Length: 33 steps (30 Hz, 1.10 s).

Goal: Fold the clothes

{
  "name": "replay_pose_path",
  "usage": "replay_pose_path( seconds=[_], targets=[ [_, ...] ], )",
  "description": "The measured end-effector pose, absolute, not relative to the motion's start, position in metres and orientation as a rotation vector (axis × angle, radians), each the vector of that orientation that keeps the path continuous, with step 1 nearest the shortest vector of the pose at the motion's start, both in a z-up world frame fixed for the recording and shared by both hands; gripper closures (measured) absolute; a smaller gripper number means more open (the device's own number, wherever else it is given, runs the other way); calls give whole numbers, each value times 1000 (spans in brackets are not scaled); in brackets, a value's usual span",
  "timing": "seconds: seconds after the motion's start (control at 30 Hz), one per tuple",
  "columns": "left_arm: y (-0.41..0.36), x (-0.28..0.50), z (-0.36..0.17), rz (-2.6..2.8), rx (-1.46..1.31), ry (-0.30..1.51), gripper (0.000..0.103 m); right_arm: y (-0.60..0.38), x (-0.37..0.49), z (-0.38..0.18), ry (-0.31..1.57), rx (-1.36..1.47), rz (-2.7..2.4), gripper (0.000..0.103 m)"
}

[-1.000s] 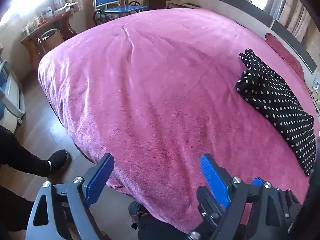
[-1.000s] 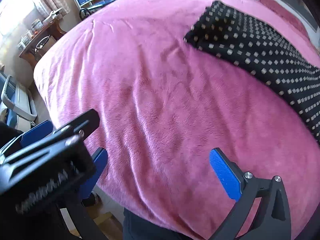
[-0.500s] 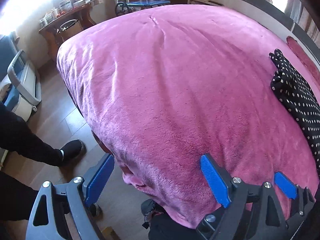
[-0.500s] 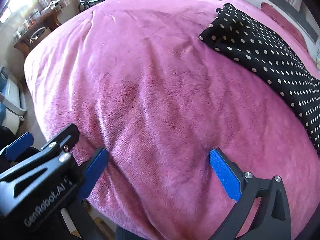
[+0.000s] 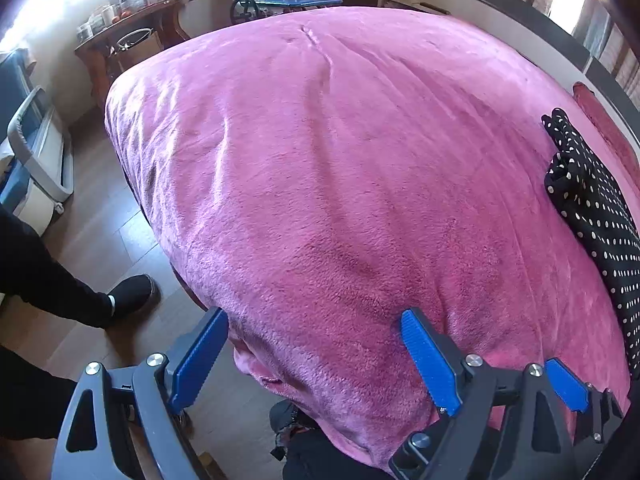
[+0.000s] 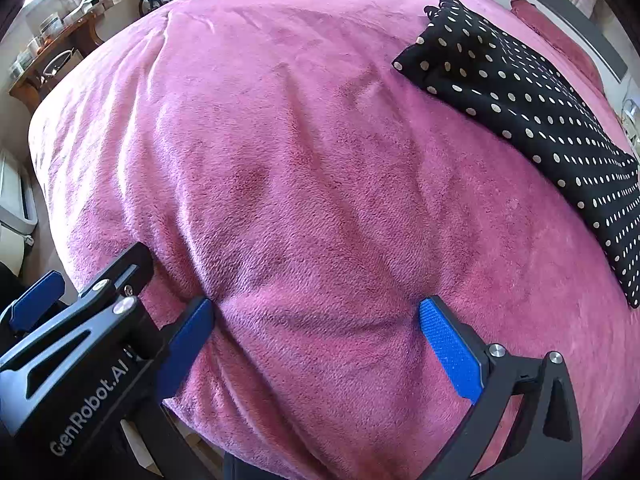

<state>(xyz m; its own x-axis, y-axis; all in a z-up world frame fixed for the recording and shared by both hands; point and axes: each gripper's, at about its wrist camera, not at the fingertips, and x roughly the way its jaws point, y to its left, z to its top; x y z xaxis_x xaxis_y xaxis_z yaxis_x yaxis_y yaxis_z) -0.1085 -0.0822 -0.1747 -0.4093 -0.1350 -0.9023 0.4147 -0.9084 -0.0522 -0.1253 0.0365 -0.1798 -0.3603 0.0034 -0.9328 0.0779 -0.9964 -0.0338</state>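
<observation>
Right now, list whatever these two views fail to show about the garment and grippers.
- Polka-dot garment: near end cut off by both views' right edges; its type cannot be told.
- Left gripper, right gripper: both open, empty; whether the fingertips touch the pink blanket is unclear.

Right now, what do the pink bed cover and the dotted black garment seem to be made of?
Pink bed cover: probably plush fleece, matte, with a fuzzy nap that shows brushed streaks. Dotted black garment: apparently thin, smooth woven or knit fabric with printed white dots; the fibre is unclear.

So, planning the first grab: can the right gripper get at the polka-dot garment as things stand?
Probably yes: the right gripper is open, and only bare pink blanket lies between it and the polka-dot garment.
</observation>
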Motion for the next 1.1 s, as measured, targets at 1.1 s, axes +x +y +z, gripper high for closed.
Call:
replay_pose_path(
  seconds=[1.1],
  targets=[
    [-64,-139,-163,-2334,1496,340,12,38,-152,-180,89,1757,-2528,0]
  ],
)
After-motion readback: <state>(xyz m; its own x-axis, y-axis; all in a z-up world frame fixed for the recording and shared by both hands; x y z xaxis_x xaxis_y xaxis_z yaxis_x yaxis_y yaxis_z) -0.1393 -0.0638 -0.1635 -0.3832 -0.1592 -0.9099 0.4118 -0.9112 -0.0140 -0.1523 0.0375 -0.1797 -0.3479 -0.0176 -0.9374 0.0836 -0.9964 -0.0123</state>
